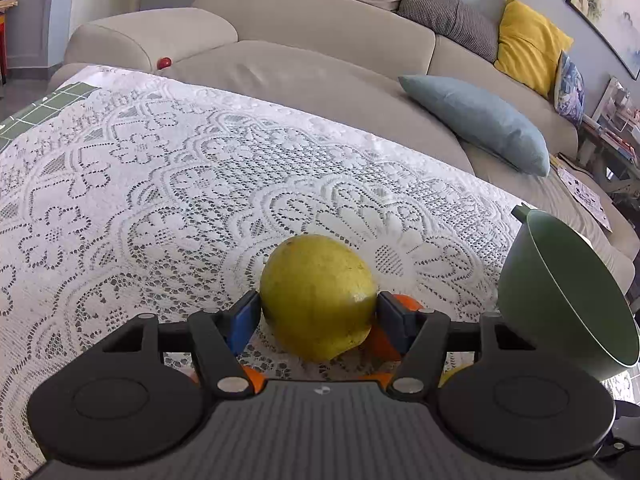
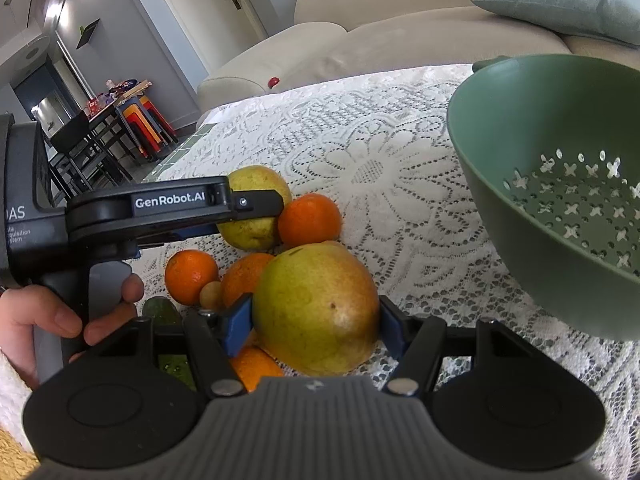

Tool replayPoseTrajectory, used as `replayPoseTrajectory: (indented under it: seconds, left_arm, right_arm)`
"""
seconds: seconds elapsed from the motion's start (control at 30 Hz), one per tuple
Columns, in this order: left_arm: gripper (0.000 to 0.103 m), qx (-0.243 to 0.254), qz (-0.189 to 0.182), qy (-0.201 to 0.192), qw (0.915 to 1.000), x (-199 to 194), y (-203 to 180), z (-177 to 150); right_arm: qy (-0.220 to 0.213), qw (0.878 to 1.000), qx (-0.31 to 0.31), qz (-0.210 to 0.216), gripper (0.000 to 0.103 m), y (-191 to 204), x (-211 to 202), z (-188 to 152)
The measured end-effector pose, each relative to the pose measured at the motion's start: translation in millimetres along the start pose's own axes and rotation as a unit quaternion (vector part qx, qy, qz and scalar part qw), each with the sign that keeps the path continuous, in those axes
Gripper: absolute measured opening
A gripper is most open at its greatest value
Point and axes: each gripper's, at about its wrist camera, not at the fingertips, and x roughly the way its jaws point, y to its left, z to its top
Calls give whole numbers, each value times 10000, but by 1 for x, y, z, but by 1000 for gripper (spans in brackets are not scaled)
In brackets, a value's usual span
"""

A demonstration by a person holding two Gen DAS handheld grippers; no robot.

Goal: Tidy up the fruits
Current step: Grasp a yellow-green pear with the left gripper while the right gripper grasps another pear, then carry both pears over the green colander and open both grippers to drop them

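My left gripper [image 1: 318,314] is shut on a yellow-green pear [image 1: 318,294], held just above the lace-covered table [image 1: 160,184]. From the right wrist view the left gripper [image 2: 256,204] grips that same pear [image 2: 256,200]. My right gripper [image 2: 316,320] is shut on a larger green-and-russet pear [image 2: 316,308]. Around it lie oranges [image 2: 310,218] [image 2: 191,276] [image 2: 244,278], a small pale round fruit [image 2: 211,295] and a dark green fruit [image 2: 160,312]. A green colander [image 2: 560,184] stands empty at the right; it also shows in the left wrist view [image 1: 560,292].
A beige sofa [image 1: 320,60] with blue [image 1: 476,120] and yellow [image 1: 528,46] cushions stands beyond the table's far edge. A small red object [image 1: 164,63] lies on the sofa. A dining table with stacked stools [image 2: 136,120] is far left.
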Motion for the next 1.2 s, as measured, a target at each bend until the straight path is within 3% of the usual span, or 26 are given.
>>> replayPoseTrajectory:
  seconds: [0.37,0.73,0.9,1.03,1.2]
  left_arm:
    - [72,-253,58,-194,9995,-15,2,0]
    - [72,-641,-356,-584,9956,-58,-14,12]
    - [72,-402,-611,-639,9953,-86,-35,15]
    - [72,-261,-571,-708,9955,-111,-45,21]
    - [72,112,-561,-869,9946,-143,-75,29]
  right_arm:
    - [-324,9949,-917,-273,62,28,-24,13]
    - [-537,9830,-1721,-357,62,46,-49,35]
    - [-580,9855,-1573,-255,62,44,-64,44]
    - [-627,9900,-1262,-19,62,37,-82,57]
    - [-876,9883,-1247,-59,62,33,-120,72]
